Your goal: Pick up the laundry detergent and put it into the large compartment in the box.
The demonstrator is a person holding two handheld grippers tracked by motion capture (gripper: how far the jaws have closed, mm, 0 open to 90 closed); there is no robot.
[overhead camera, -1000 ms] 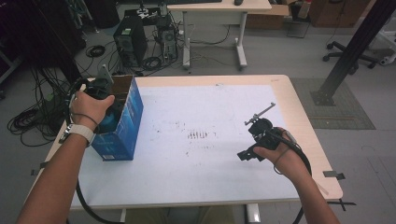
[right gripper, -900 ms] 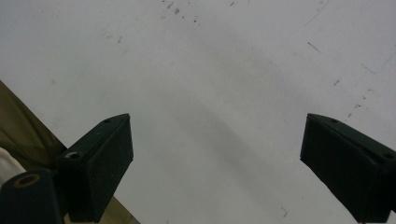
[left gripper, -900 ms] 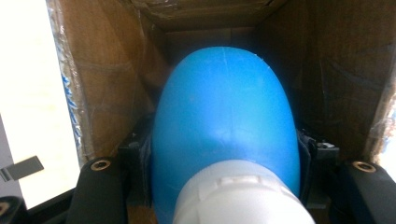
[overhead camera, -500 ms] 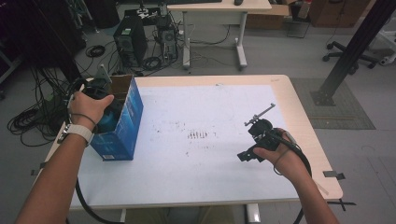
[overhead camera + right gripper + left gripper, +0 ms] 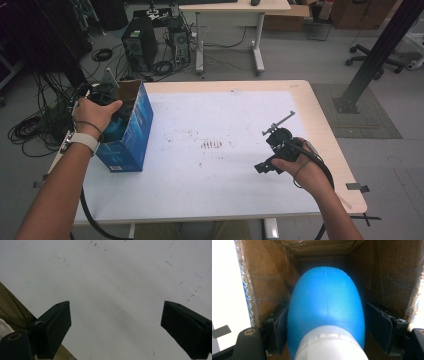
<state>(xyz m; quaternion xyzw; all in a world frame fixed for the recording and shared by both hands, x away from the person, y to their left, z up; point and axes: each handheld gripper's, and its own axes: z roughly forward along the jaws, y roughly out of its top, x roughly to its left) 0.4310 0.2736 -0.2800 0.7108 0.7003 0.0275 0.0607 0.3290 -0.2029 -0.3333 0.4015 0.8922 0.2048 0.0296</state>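
At counter's left edge: left claw (image 5: 325, 340) inside blue carton (image 5: 131, 131), bottle released.
Left claw has just been opening; its pads (image 5: 280, 327) stand apart, the right one clear of the blue bottle (image 5: 325, 307) between them, which sits deep in the carton. Right claw (image 5: 115, 327), wide apart and empty, hovers near the counter's (image 5: 225, 190) right edge.

The box (image 5: 269, 277) is rough brown cardboard inside, with a glossy blue printed skin (image 5: 132, 135) outside. The bottle (image 5: 325, 307) is smooth, slightly glossy blue plastic with a ribbed white plastic cap (image 5: 329, 343). The worktop (image 5: 215, 120) is matt white and scuffed.
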